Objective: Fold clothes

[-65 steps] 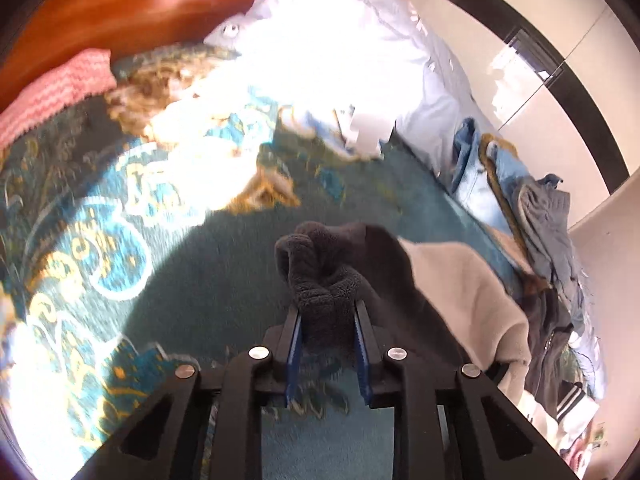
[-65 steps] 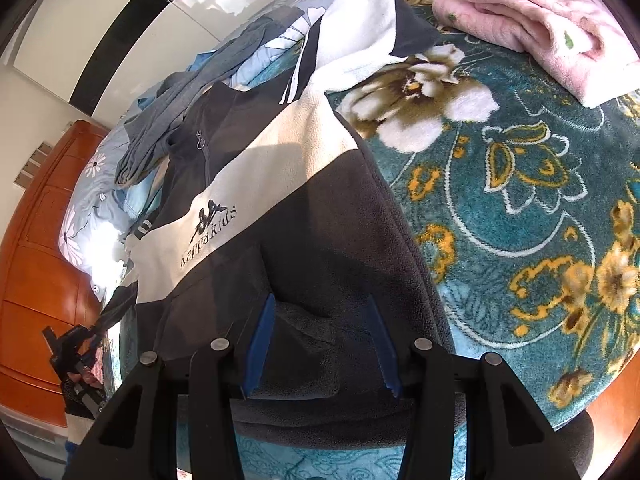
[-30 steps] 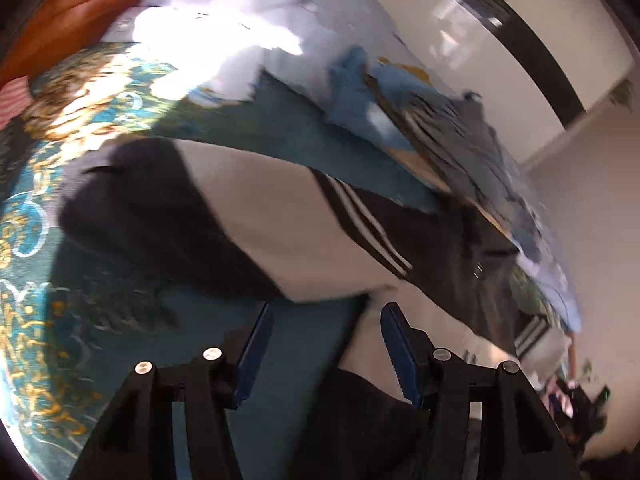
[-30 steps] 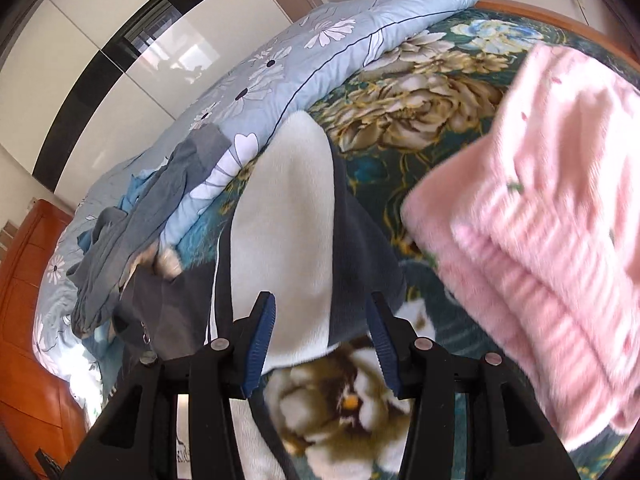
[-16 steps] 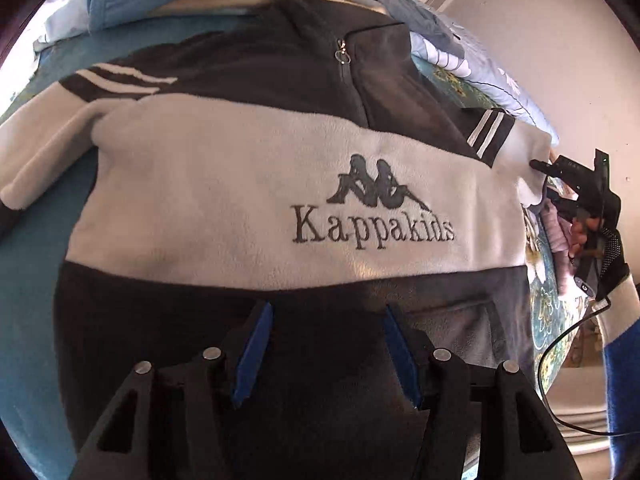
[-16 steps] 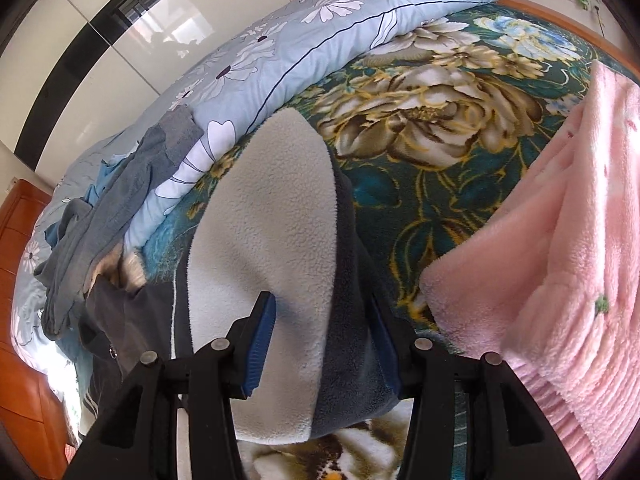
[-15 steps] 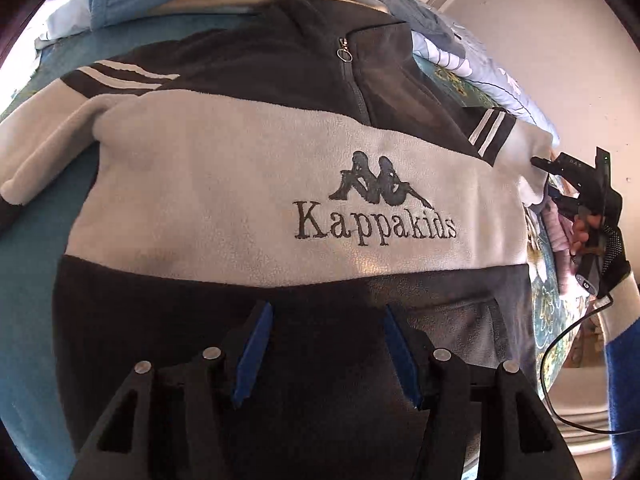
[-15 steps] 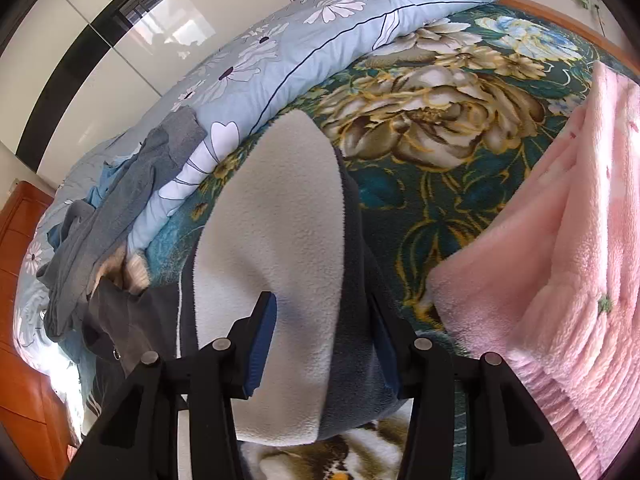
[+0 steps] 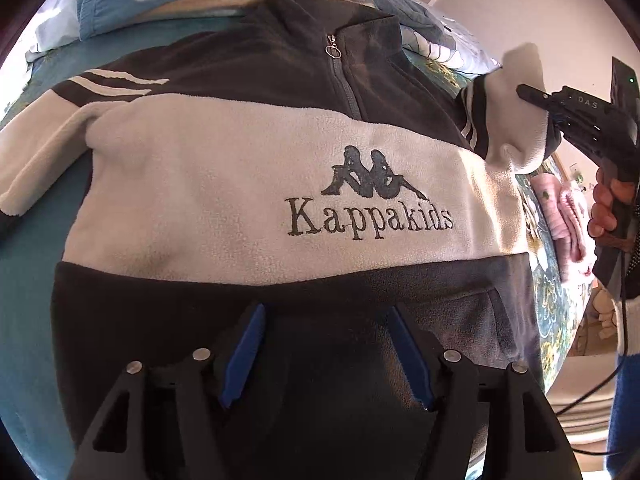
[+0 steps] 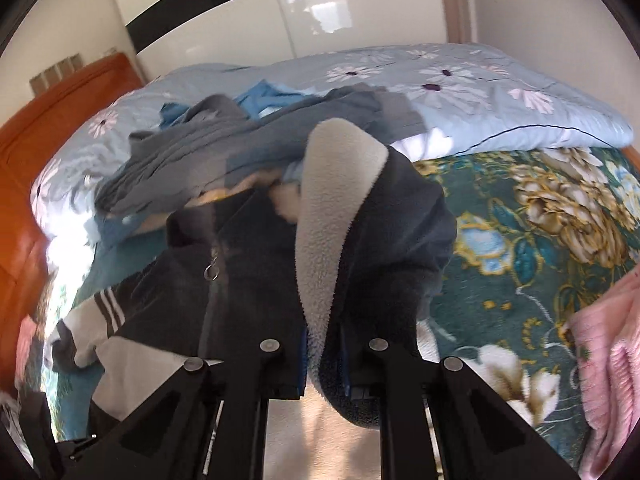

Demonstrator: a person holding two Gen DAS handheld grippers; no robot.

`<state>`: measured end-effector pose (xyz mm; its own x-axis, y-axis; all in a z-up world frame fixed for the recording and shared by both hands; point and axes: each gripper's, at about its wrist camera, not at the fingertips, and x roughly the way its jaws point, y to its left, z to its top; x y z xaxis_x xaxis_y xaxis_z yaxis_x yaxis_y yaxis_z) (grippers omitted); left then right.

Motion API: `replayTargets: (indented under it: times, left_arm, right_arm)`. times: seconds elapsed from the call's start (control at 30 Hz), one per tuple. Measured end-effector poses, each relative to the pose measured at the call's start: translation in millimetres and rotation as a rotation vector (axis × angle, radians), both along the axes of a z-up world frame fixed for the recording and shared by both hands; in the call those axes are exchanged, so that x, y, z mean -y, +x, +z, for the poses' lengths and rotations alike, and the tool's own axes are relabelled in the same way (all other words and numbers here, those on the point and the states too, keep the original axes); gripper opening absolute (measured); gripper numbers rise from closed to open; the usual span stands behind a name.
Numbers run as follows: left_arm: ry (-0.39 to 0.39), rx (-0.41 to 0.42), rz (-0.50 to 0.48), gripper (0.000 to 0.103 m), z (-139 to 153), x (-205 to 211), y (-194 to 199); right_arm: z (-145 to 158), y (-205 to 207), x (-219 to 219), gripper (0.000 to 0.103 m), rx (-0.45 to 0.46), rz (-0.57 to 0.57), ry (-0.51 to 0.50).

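Note:
A dark grey and cream fleece jacket (image 9: pixel 256 184) with a "Kappakids" logo lies face up on the bed, zip collar at the far end. My left gripper (image 9: pixel 326 354) is open and empty, hovering over the jacket's dark lower part. My right gripper (image 10: pixel 323 354) is shut on the jacket's right sleeve (image 10: pixel 332 216) and holds it lifted above the jacket body. In the left wrist view the right gripper (image 9: pixel 532 94) shows at the far right with the cream sleeve (image 9: pixel 516 120) raised in it. The left sleeve (image 9: pixel 36 148) lies spread out to the left.
A teal floral bedspread (image 10: pixel 532 248) covers the bed. A light blue flowered quilt (image 10: pixel 460 92) and a heap of grey and blue clothes (image 10: pixel 248 132) lie beyond the collar. A pink towel (image 10: pixel 608 364) lies at the right. An orange headboard (image 10: pixel 44 152) stands at the left.
My right gripper has shut on the right sleeve and lifted it off the bedspread toward the jacket body. My left gripper stays open over the lower part, hardly moved.

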<state>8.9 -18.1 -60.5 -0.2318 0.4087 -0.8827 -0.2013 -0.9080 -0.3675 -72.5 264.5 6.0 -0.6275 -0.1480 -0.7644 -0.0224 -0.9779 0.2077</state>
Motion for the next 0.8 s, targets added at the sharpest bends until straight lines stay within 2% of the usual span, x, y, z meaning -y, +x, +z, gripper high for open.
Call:
replayTargets:
  times: [0.1,0.23,0.33,0.37,0.43,0.5,0.6,0.7,0.8]
  left_arm:
    - [-0.001,0.005,0.004,0.068,0,3,2]
    - [0.002,0.006,0.005,0.068,1,10,6]
    - [0.001,0.005,0.003,0.068,2,11,6]
    - [0.0,0.004,0.003,0.068,2,10,6]
    - [-0.001,0.003,0.002,0.07,3,9,5]
    - [0.002,0.001,0.008,0.07,5,10,5]
    - [0.016,-0.035,0.05,0.07,18,19,6]
    - [0.013,-0.04,0.078,0.07,21,27,5]
    - [0.004,-0.021,0.106,0.07,17,33,3]
  right_arm:
    - [-28,-4,32,0.014,0.076,0.056,-0.009]
    - [-60,-3,52,0.018,0.17,0.098,-0.001]
    - [-62,3,47,0.024,0.182,0.128,-0.008]
    - [-59,6,44,0.03,0.179,0.138,-0.042]
    - [-48,12,34,0.034,0.15,0.159,-0.137]
    - [-38,13,17,0.043,0.095,0.127,-0.183]
    - [-23,13,-9,0.049,0.012,0.078,-0.25]
    - [-31,-7,-40,0.049,0.031,-0.059,-0.277]
    - [-47,-26,-60,0.049,0.075,-0.143,-0.327]
